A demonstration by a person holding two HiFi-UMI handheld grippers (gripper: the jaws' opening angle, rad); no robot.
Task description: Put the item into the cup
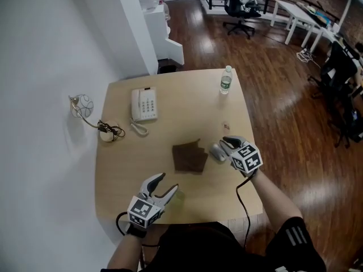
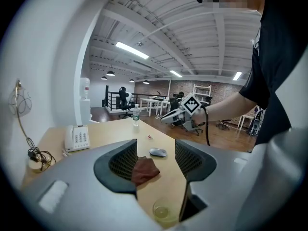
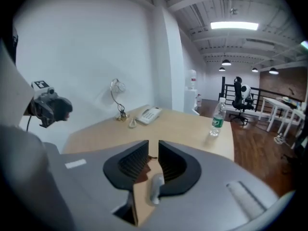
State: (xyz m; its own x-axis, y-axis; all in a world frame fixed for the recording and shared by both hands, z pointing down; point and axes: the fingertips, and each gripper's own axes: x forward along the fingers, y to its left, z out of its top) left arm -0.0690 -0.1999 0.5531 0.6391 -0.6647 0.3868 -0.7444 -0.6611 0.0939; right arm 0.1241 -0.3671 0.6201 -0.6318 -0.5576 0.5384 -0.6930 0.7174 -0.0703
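A clear glass cup (image 2: 163,211) stands on the wooden table (image 1: 176,109), right below my left gripper (image 2: 156,146). That gripper (image 1: 168,181) is open and holds nothing. A grey computer mouse (image 1: 216,152) lies beside a crumpled brown cloth (image 1: 189,157). My right gripper (image 1: 227,144) hovers at the mouse's right edge. In the right gripper view the mouse (image 3: 155,189) shows under the right gripper (image 3: 153,151), whose jaws leave only a thin slit with nothing between them. A tiny red item (image 1: 226,126) lies further back.
A white desk phone (image 1: 143,104) and a wire lamp (image 1: 85,109) with a tangled cord sit at the back left. At the back right corner stands a water bottle (image 1: 226,81). The table's right edge runs close by the right gripper.
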